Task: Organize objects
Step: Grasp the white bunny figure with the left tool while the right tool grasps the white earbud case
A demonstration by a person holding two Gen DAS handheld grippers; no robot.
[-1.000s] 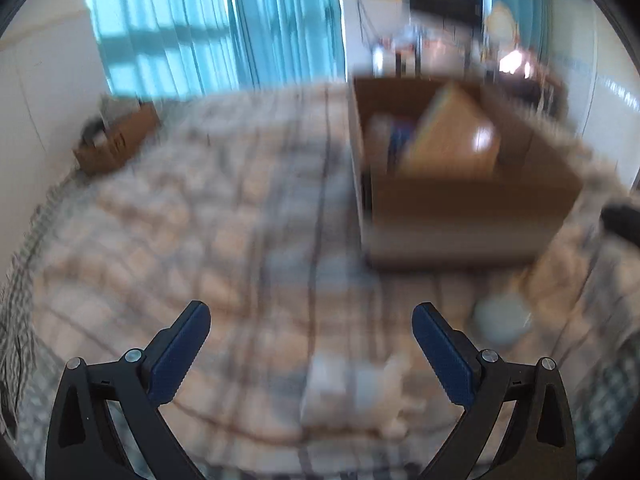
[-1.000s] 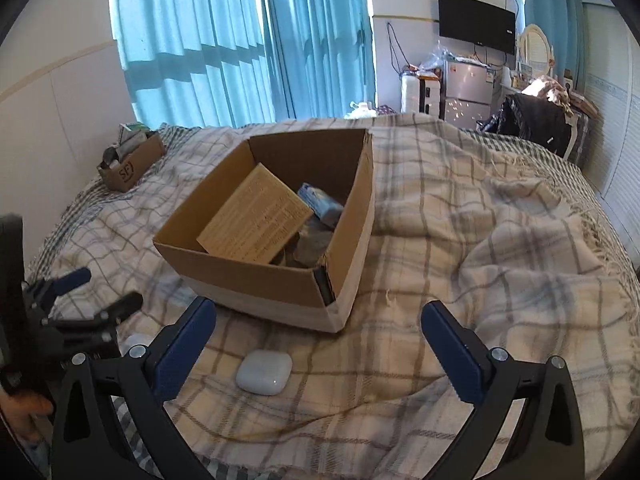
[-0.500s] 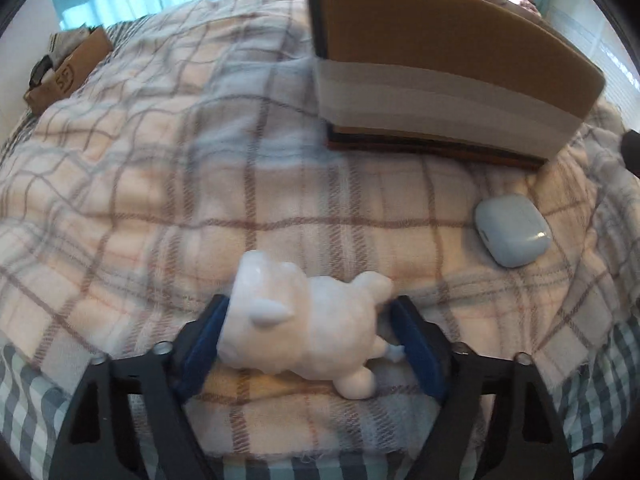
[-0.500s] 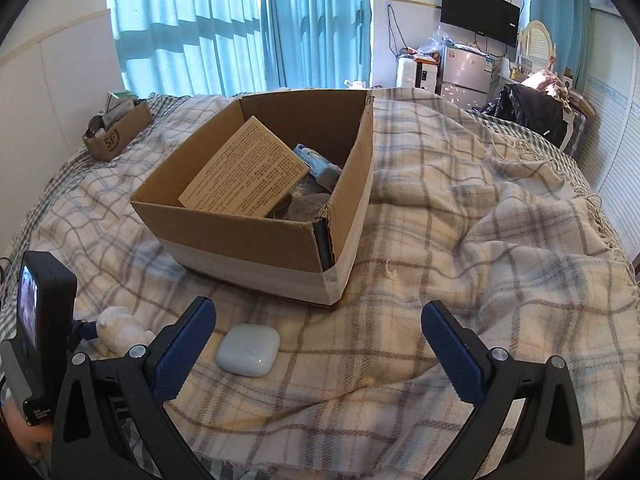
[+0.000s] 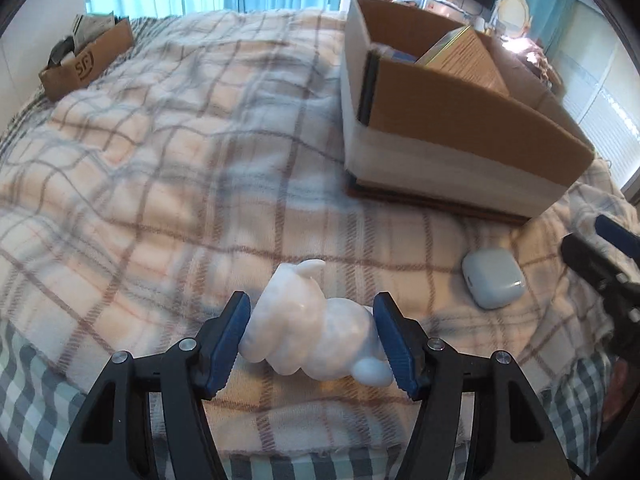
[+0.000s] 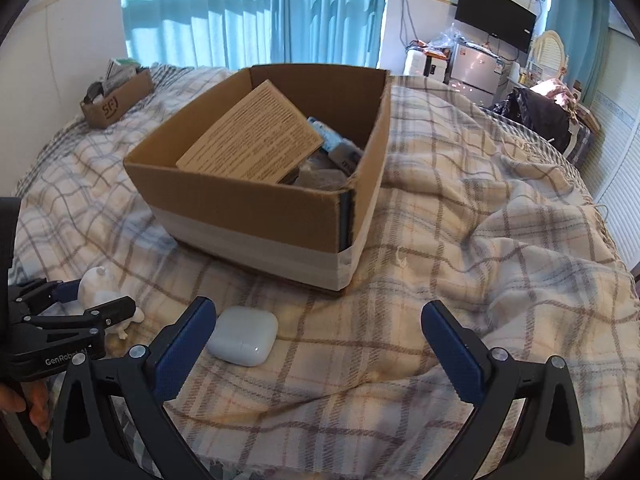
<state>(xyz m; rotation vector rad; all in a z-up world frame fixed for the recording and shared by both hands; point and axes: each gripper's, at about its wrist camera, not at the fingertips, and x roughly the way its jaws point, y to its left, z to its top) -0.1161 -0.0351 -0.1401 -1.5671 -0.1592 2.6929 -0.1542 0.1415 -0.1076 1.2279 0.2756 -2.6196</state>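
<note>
Figurine point(image 5: 316, 332) now between closed-in jaws

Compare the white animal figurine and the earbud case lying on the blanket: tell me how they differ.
The white animal figurine is lumpy, with ears and legs sticking out; the earbud case is a smooth rounded block. The figurine sits between the left gripper pads, which have closed on it; the case lies free on the plaid blanket, nothing touching it. The case lies nearer the cardboard box. Both are pale and outside the box.

"SF" marks the small cardboard box point(image 6: 116, 106); "GenRobot" marks the left hand-held gripper point(image 6: 86, 300).
</note>
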